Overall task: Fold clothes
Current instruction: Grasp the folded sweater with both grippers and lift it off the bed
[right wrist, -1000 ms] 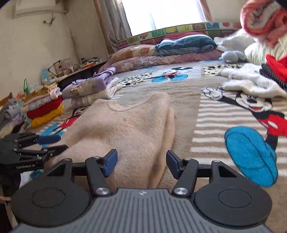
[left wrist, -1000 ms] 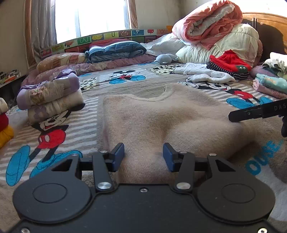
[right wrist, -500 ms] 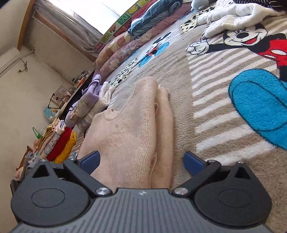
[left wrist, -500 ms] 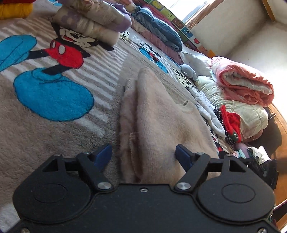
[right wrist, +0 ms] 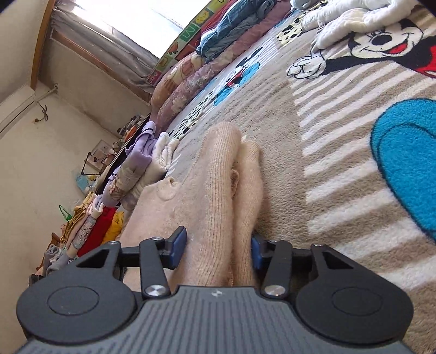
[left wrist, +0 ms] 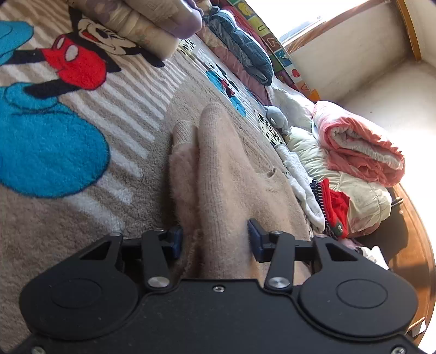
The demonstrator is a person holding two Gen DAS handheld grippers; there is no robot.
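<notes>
A beige knit sweater (left wrist: 218, 168) lies on the Mickey Mouse blanket (left wrist: 54, 147), its sides folded inward. My left gripper (left wrist: 214, 242) straddles the sweater's left folded edge near the hem, jaws open with the thick fold between the blue pads. In the right wrist view the sweater (right wrist: 218, 174) runs away from me; my right gripper (right wrist: 218, 249) straddles its right folded edge the same way, jaws open around the fold. Both cameras are rolled sideways and sit low over the blanket.
Folded clothes (left wrist: 141, 24) stand at the sweater's left, also in the right wrist view (right wrist: 141, 160). A rolled pink quilt (left wrist: 359, 144), red and striped garments (left wrist: 332, 207) and white clothes (right wrist: 351, 19) lie to the right. Pillows (right wrist: 190, 81) line the window side.
Both grippers have rolled sideways, dropped to the sweater's side edges and pushed forward. The jaws opened wide half a second ago and have now narrowed around the folded edges.
</notes>
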